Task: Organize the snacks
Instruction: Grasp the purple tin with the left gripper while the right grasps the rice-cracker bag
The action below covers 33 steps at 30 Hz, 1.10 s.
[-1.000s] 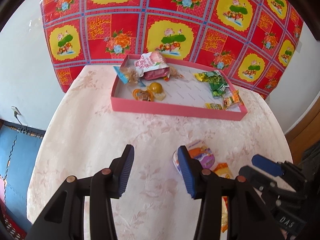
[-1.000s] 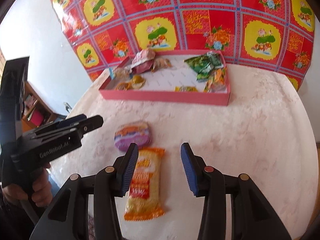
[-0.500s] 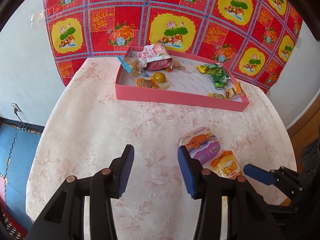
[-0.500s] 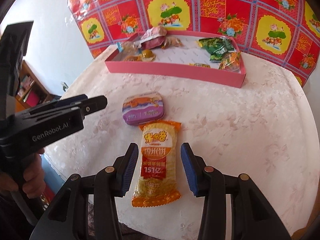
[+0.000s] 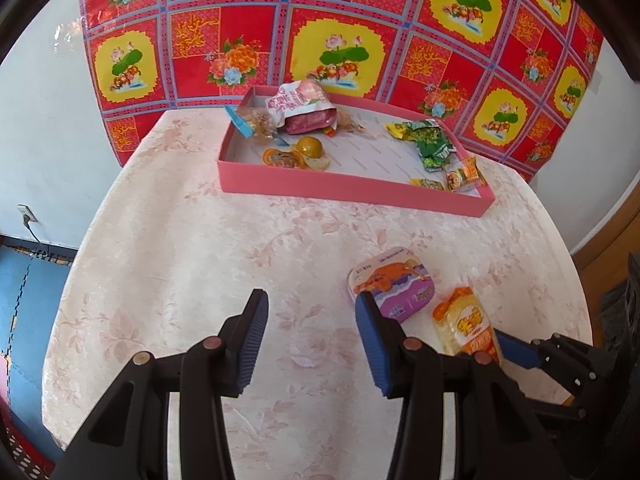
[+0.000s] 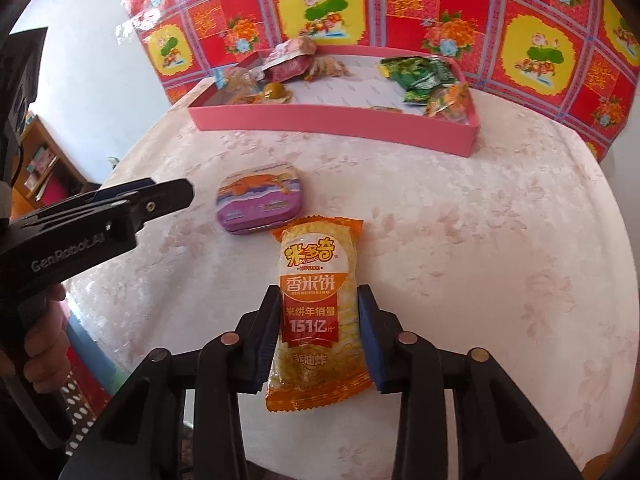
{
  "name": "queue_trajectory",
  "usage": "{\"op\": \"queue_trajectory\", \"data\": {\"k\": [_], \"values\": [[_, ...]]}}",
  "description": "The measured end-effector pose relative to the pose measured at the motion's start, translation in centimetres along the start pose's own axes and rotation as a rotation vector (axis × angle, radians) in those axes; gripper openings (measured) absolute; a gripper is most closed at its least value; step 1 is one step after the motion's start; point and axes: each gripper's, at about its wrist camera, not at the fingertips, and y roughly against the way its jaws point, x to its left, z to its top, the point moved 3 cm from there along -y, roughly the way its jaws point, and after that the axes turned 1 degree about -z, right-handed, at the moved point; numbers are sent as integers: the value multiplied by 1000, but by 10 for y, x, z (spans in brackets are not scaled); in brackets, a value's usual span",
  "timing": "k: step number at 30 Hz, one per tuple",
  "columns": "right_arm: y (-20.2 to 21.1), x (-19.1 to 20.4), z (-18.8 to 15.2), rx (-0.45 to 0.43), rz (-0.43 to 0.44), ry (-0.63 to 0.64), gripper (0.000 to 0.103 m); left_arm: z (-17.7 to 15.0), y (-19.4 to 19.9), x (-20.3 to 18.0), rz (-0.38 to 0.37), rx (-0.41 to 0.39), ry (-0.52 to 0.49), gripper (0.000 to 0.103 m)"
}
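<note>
A: Right gripper [image 6: 318, 322]?
B: Its jaws have just been closing and now pinch the rice cracker packet [image 6: 316, 312], low centre on the worktop [image 6: 480, 220]
A: Left gripper [image 5: 310, 338]?
B: Jaws spread, nothing between; purple tin [image 5: 392, 284] just right; pink tray [image 5: 352, 188] of snacks above

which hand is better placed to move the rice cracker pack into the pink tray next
Right. The right tongs have just been closing and now straddle the rice cracker pack, pads at its sides. The left tongs are open over bare cloth, holding nothing; the pink tray lies ahead.
</note>
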Motion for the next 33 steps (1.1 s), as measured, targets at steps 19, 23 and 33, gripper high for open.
{"op": "queue_trajectory", "data": {"k": [19,23,33], "values": [[-2,-46,5,-44,-53,-53,38,-2,-22,-33,-79,53,-49,59],[-3,-47,6,-46,-63,-42,38,2,-28,-40,-107,61,-53,60],[-4,-53,7,-56,-57,-31,38,8,-44,-55,-105,56,-123,69]]}}
